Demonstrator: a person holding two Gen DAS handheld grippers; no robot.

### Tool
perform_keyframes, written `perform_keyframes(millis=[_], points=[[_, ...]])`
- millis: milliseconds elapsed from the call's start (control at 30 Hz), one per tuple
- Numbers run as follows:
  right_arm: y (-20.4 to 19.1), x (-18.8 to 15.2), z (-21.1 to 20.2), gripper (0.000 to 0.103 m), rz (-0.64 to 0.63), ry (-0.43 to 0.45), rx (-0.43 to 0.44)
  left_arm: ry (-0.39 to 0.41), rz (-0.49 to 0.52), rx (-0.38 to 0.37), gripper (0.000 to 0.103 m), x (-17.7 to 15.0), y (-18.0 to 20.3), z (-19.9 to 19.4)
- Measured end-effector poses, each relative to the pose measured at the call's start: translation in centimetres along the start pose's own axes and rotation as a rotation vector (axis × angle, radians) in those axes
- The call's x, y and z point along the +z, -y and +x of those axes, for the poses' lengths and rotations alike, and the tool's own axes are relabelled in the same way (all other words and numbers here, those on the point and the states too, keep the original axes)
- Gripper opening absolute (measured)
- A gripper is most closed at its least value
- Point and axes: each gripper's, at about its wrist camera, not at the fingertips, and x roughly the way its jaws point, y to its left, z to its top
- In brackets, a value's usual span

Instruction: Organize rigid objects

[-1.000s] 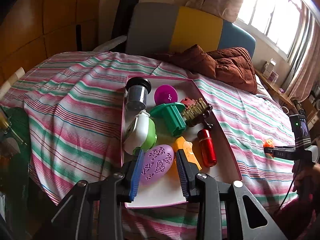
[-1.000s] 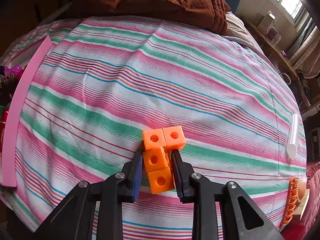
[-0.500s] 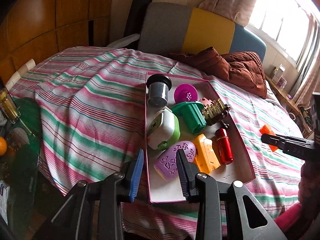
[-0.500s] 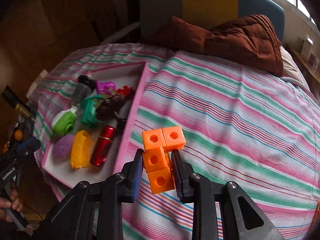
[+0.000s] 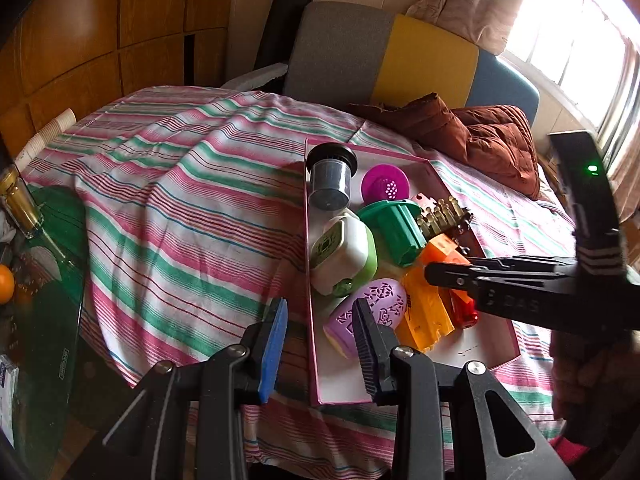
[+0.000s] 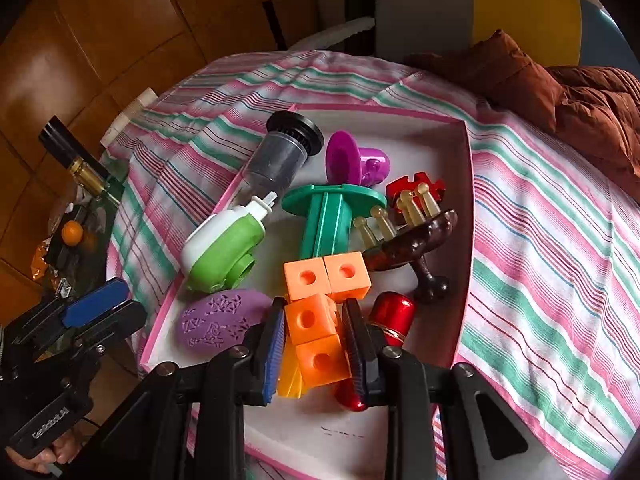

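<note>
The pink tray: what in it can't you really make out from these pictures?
- Yellow piece: right wrist view, mostly behind the orange blocks between the fingers of the right claw, whose jaws are opening.
- Red cylinder: right wrist view, its middle is hidden behind that claw's finger.
- Print on the floor of the tray: too small to read in either view.

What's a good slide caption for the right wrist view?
Right hand-held gripper carries orange cube block over the pink tray.
</note>
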Motion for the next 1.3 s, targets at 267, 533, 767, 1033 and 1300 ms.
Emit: perform_keyframes(millis=[267, 533, 767, 1033, 1300], points=[[1.6, -0.1, 0.5, 0.041, 0.073, 0.027, -0.010, -0.011, -0.001, 0.004, 0.036, -0.1, -0.1, 0.5], [1.7, -0.7, 0.1, 0.041, 0.090, 0.045, -0.020, 0.000, 0.005, 0.023, 0.044, 0.0, 0.0, 0.2], [1.2, -1.6, -1.3, 0.041, 0.099, 0.102, -0.053, 0.025, 0.015, 0.038, 0.058, 0.2, 0.6, -0.8], [-0.8, -3.6, -3.8, 0.041, 0.077, 0.213, -0.161, 0.058, 0.031, 0.066, 0.075, 0.3, 1.5, -1.9], [-2.5, -5.9, -6.8, 0.044, 0.090, 0.323, -0.287, 0.127, 0.022, 0.100, 0.103, -0.1, 2.1, -3.5]])
